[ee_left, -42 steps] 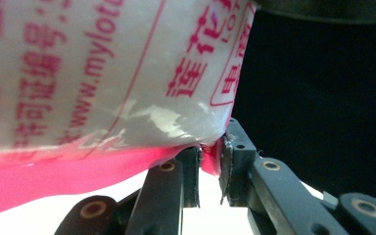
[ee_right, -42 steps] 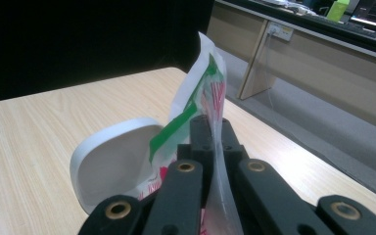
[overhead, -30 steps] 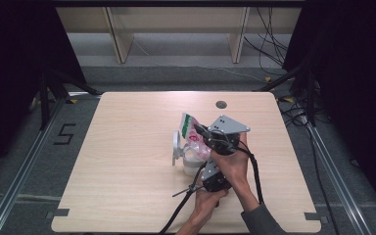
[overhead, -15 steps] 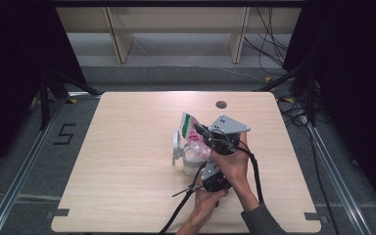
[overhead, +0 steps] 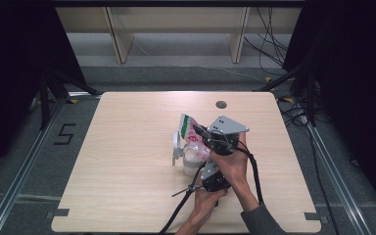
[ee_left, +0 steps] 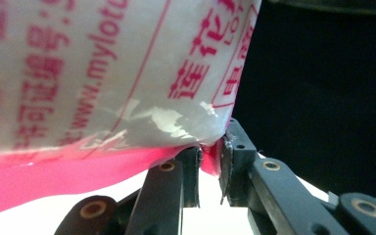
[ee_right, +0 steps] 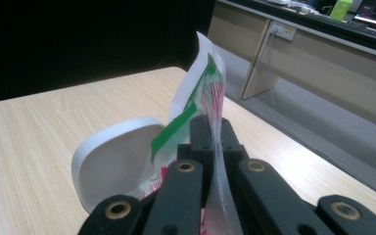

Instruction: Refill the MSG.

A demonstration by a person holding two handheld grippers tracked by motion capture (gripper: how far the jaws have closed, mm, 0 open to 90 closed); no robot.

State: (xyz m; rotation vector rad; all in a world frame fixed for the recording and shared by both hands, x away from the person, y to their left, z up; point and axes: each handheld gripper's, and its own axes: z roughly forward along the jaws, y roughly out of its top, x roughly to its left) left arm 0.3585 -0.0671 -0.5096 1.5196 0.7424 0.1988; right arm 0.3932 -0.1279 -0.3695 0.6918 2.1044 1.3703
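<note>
Both grippers pinch one plastic bag (overhead: 190,131) above the worktop (overhead: 127,161). The left gripper (ee_left: 209,164) clamps its pink edge. The right gripper (ee_right: 214,142) is fully closed on its side, beside a white bowl (ee_right: 112,161).

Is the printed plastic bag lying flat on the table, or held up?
Held up. The printed plastic bag stands on edge above the table, pinched by the right tool and the left tool.

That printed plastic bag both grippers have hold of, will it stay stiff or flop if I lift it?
Probably floppy: the bag is thin film that creases and bends where the left gripper pinches it. It looks light, standing up from the right gripper. The glossy film may slip unless the fingers stay tight.
</note>
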